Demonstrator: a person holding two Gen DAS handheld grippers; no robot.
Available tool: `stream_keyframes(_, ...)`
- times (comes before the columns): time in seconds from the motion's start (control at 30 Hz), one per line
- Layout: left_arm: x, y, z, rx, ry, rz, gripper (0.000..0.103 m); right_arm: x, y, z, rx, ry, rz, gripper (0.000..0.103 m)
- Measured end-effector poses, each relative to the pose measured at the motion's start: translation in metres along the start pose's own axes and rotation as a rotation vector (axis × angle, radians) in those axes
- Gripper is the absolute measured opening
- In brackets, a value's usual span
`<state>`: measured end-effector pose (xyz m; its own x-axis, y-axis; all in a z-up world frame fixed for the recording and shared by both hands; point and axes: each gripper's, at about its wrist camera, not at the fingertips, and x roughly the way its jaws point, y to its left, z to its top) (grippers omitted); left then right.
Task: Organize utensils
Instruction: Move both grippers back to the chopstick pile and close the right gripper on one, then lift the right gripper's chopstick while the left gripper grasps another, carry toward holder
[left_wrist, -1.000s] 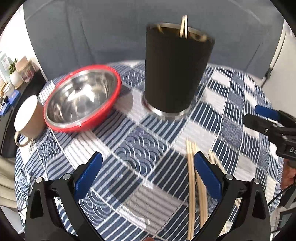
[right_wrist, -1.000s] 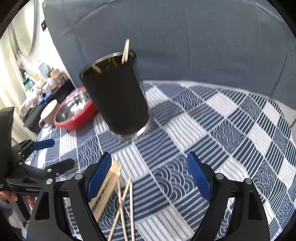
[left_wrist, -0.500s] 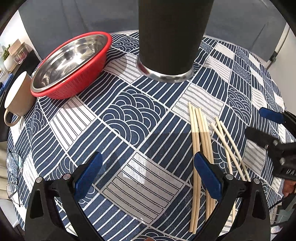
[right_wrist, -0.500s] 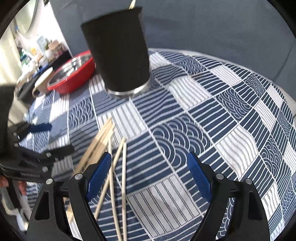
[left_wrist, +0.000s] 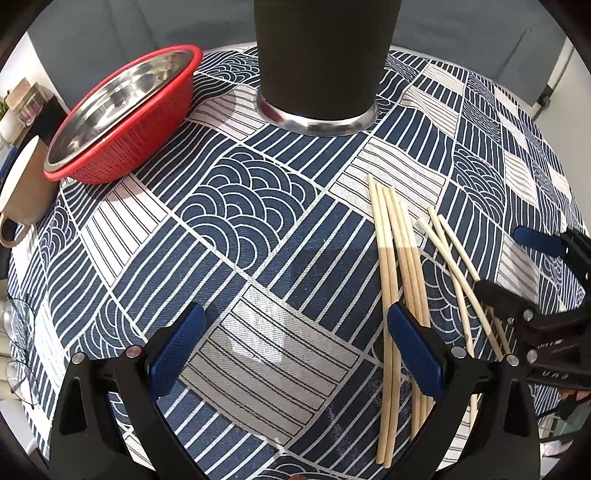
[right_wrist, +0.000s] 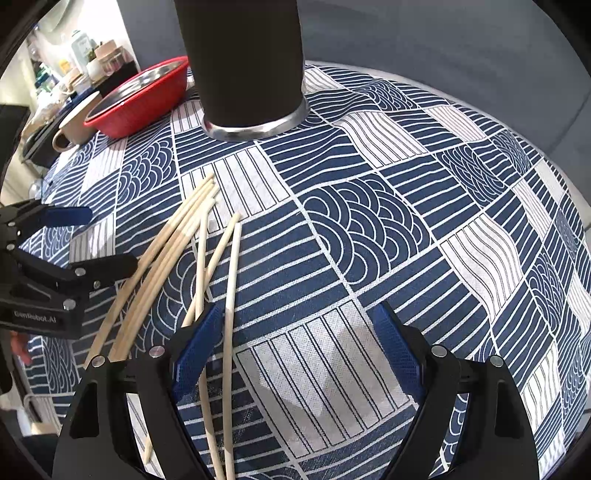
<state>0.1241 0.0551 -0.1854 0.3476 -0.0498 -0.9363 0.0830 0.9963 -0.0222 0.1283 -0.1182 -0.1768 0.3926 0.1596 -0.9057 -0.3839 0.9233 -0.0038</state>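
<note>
Hovering wide open and empty over loose chopsticks (left_wrist: 388, 266): left gripper (left_wrist: 295, 347), right gripper (right_wrist: 295, 350).

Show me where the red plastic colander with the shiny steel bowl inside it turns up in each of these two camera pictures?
Left wrist view: the red plastic colander sits upper left, beside the beige mug at the left edge.
Right wrist view: the same colander appears smaller, upper left, partly hidden behind the cup.
Shared landmark: the tall black cup with a steel base, top centre in both, just right of the colander.
</note>
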Motion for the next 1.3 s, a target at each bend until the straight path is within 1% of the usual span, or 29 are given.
stream_keyframes(0.07,0.002,0.001,0.002,-0.015,0.009,-0.009,0.097,0.0,0.002,0.0,-0.007,0.0,-0.006,0.081)
stream_keyframes(0.1,0.003,0.0,0.004,-0.016,0.016,0.003,0.098,0.0,0.002,0.0,-0.009,-0.001,-0.008,0.081)
stream_keyframes(0.17,0.004,-0.003,0.004,0.004,0.019,0.005,0.097,0.001,0.003,0.0,-0.004,-0.001,-0.008,0.082)
stream_keyframes(0.23,0.005,-0.007,0.004,0.032,0.011,0.028,0.098,0.001,0.003,-0.001,-0.005,-0.003,-0.01,0.083)
stream_keyframes(0.43,0.006,0.002,0.005,0.01,0.011,0.027,0.098,0.001,0.0,-0.002,0.005,0.005,-0.026,0.084)
stream_keyframes(0.57,0.006,0.01,0.005,0.001,0.03,0.03,0.099,0.001,0.0,-0.002,0.011,0.027,-0.033,0.083)
stream_keyframes(0.63,0.006,0.012,0.006,-0.005,0.042,0.033,0.099,0.003,0.0,0.001,0.029,0.058,-0.036,0.082)
stream_keyframes(0.7,0.006,0.015,0.006,-0.018,0.059,0.038,0.099,0.003,0.002,0.003,0.02,0.074,-0.028,0.078)
stream_keyframes(0.77,0.007,0.015,0.006,-0.015,0.069,0.037,0.098,0.003,0.005,0.005,-0.002,0.095,-0.02,0.067)
stream_keyframes(0.8,0.006,0.015,0.007,-0.008,0.074,0.035,0.098,0.002,0.005,0.006,-0.004,0.103,-0.019,0.064)
stream_keyframes(0.87,0.003,0.021,0.004,-0.008,0.08,0.029,0.096,0.001,0.003,0.008,0.003,0.118,-0.021,0.054)
stream_keyframes(0.9,0.002,0.022,0.004,-0.006,0.082,0.028,0.094,0.001,0.002,0.009,0.009,0.124,-0.025,0.051)
stream_keyframes(0.97,0.0,0.025,0.004,-0.009,0.083,0.028,0.088,0.0,-0.003,0.01,0.025,0.134,-0.03,0.036)
stream_keyframes(1.0,-0.002,0.027,0.004,-0.012,0.083,0.028,0.085,0.0,-0.006,0.011,0.031,0.138,-0.033,0.032)
stream_keyframes(1.07,-0.005,0.031,0.001,-0.01,0.079,0.026,0.079,0.0,-0.012,0.012,0.043,0.147,-0.04,0.018)
stream_keyframes(1.1,-0.007,0.034,0.0,-0.009,0.076,0.024,0.076,0.0,-0.014,0.013,0.05,0.153,-0.048,0.015)
stream_keyframes(1.13,-0.009,0.036,-0.001,-0.007,0.075,0.022,0.073,0.0,-0.017,0.014,0.056,0.16,-0.061,0.008)
stream_keyframes(1.2,-0.013,0.044,-0.004,-0.015,0.071,0.022,0.058,0.0,-0.022,0.014,0.072,0.169,-0.069,0.006)
stream_keyframes(1.23,-0.015,0.049,-0.006,-0.019,0.07,0.022,0.053,0.0,-0.024,0.014,0.082,0.174,-0.068,0.006)
stream_keyframes(1.3,-0.019,0.061,-0.008,-0.03,0.075,0.018,0.03,-0.001,-0.029,0.015,0.097,0.184,-0.076,0.005)
